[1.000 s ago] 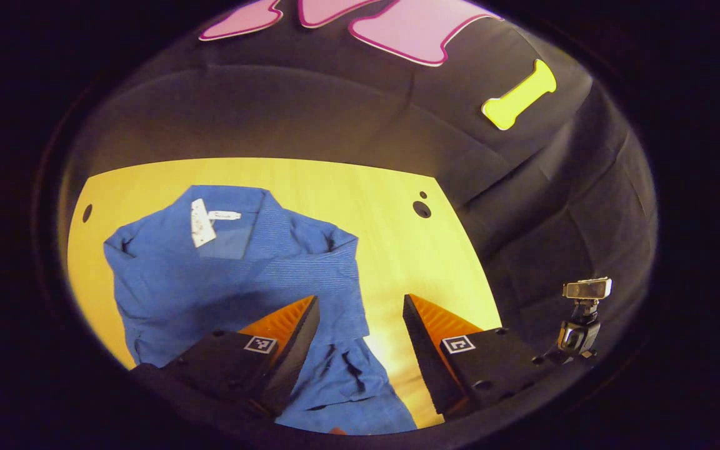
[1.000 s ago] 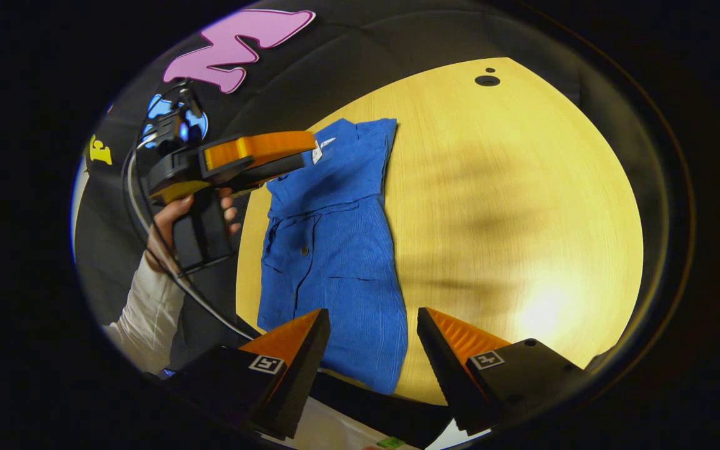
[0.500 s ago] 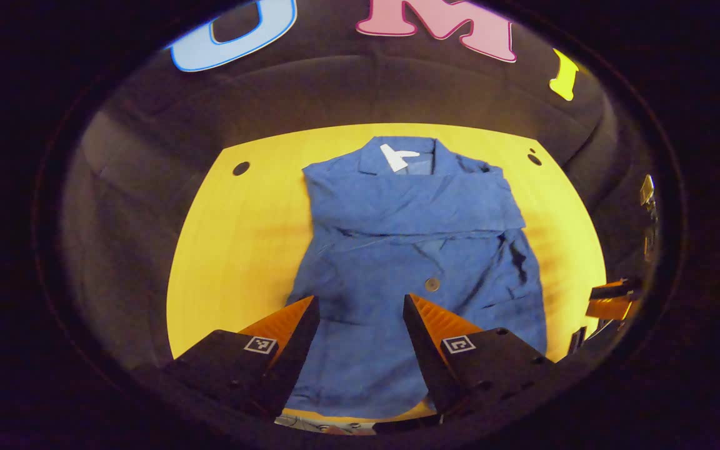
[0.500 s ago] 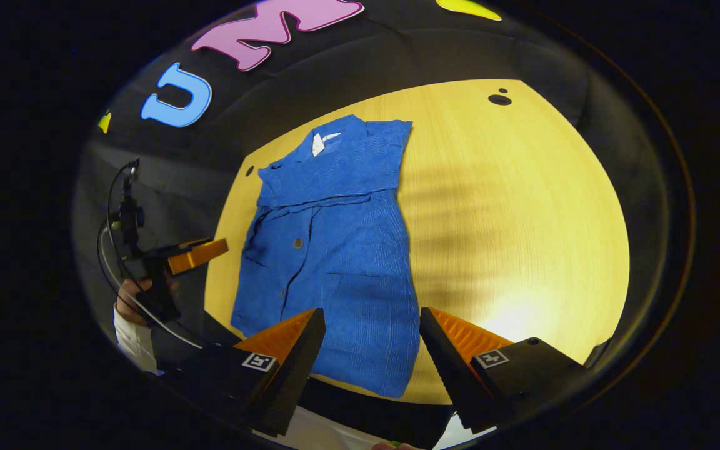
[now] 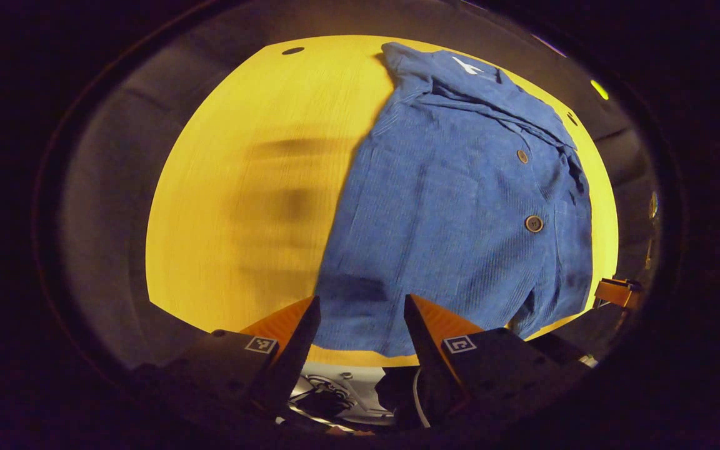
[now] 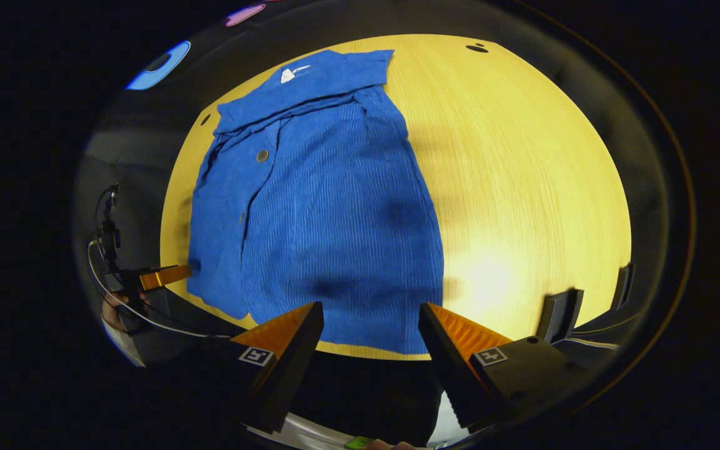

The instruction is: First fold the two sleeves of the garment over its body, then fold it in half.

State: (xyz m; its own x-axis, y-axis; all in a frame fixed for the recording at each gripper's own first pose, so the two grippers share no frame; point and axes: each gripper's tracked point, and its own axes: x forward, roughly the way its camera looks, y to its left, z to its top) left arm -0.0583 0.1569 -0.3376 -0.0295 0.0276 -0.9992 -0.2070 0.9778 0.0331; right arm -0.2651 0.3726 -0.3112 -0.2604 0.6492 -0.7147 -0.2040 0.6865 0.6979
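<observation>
A blue button shirt (image 5: 460,206) lies flat on the round yellow table (image 5: 241,187), collar and white label (image 5: 469,64) at the far end. Both sleeves lie folded across the chest just below the collar (image 6: 310,87). My left gripper (image 5: 360,312) hangs open just above the hem's left corner at the table's near edge, nothing between its fingers. In the right gripper view the shirt (image 6: 322,206) fills the table's left half, and my right gripper (image 6: 369,312) is open over the hem's right part. The left gripper (image 6: 160,275) and the hand (image 6: 116,309) holding it appear at that view's left.
Small dark holes mark the table's far rim (image 5: 292,50) (image 6: 477,47). Bare tabletop (image 6: 522,187) spreads to the right of the shirt. Dark upright pieces (image 6: 560,312) stand at the near right edge. The right gripper's tip (image 5: 613,290) pokes in beside the shirt's right hem.
Both grippers have pulled back from over the shirt and dropped toward its near hem. The left one swung from the right side round to the hem's left corner. Both stayed open.
</observation>
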